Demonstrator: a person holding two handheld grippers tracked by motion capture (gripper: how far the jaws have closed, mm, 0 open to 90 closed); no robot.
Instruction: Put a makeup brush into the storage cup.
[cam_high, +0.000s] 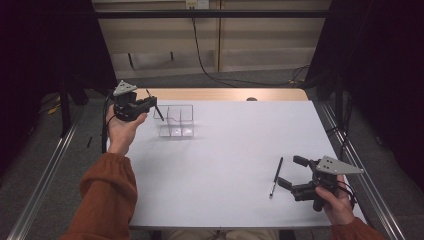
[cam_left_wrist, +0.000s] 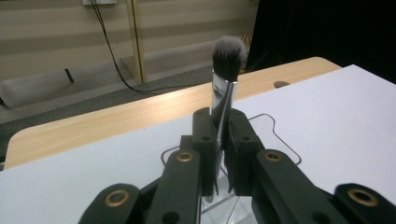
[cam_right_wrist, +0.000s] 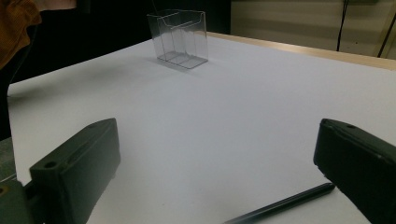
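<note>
High view shows the left tool (cam_high: 150, 102) clenched on a makeup brush (cam_left_wrist: 224, 88), bristles up, just above the clear acrylic organizer (cam_high: 176, 121); the right tool (cam_high: 295, 172) sits released beside a black pencil (cam_high: 276, 176), well apart from the organizer. To seat it well, I'd tip the handle down into one compartment before letting go. Which compartment lies under the handle end is hidden behind the jaws.

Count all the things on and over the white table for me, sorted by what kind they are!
Makeup brush, held in the left gripper: 1
Thin black stick lying by the right gripper: 1
Clear box with compartments: 1
Grippers: 2
Total: 5
</note>
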